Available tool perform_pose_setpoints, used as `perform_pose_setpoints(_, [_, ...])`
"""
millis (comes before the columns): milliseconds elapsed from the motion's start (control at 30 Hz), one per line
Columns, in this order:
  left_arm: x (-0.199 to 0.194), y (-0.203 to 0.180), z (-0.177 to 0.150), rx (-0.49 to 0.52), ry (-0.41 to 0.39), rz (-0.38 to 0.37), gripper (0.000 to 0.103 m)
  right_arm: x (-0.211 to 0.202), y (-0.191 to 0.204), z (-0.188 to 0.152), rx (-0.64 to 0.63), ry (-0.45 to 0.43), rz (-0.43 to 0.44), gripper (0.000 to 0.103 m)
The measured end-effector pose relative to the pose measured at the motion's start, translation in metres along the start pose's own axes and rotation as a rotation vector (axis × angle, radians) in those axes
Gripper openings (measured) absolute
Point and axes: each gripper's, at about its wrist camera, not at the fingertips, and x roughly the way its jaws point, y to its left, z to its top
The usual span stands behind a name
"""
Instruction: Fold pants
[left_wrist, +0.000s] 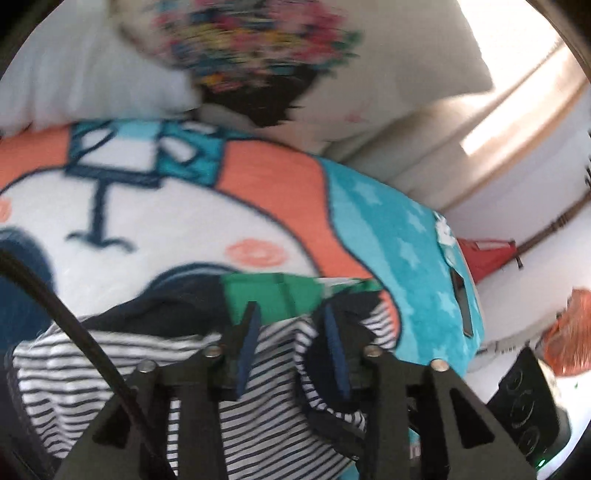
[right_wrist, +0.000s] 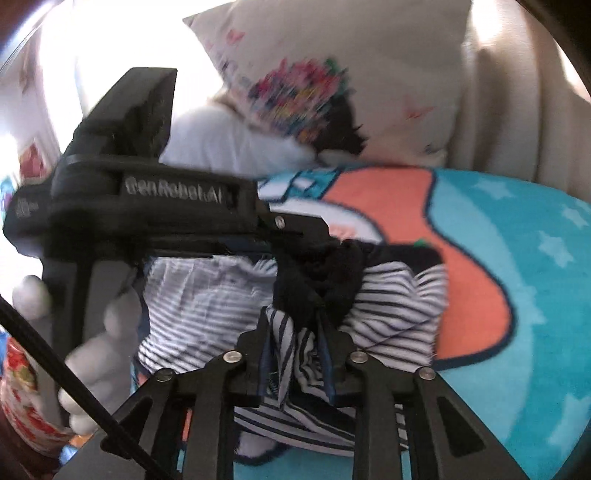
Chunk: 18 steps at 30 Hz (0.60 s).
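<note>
On the cartoon-print blanket, below the floral pillow, the striped pants lie bunched, dark waistband up; folding looks barely begun. The left gripper jaws pinch striped cloth, and the right gripper jaws clamp a gathered fold.

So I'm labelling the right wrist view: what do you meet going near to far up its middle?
right gripper → striped pants → cartoon blanket → floral pillow
</note>
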Motion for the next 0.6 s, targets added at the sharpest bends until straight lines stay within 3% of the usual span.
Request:
perform_pose_setpoints(133, [-0.013,0.011,0.000,-0.041,-0.031,-0.012,0.041,-0.011,0.014,-0.003,-0.067,-0.027,0.014,0.054])
perform_pose_setpoints(300, [-0.027,-0.007,-0.001,0.000,-0.068,0.023,0.046,-0.052,0.014,-0.005,-0.090,-0.076,0.044,0.055])
perform_pose_setpoints(400, [-0.022,-0.024,-0.007,0.080,-0.056,0.086,0.052,-0.066,-0.008,-0.002,-0.035,-0.105,-0.021,0.054])
perform_pose_setpoints(500, [-0.003,-0.038,-0.014,0.151,-0.028,0.237,0.052,-0.067,-0.039,0.007,0.071,-0.093,-0.096,0.034])
perform_pose_setpoints(567, [0.013,-0.035,-0.018,0.176,-0.001,0.398,0.029,-0.061,-0.057,0.014,0.147,-0.080,-0.101,0.032])
perform_pose_setpoints(600, [0.017,-0.032,-0.019,0.178,0.005,0.439,0.029,-0.060,-0.060,0.017,0.158,-0.076,-0.096,0.029])
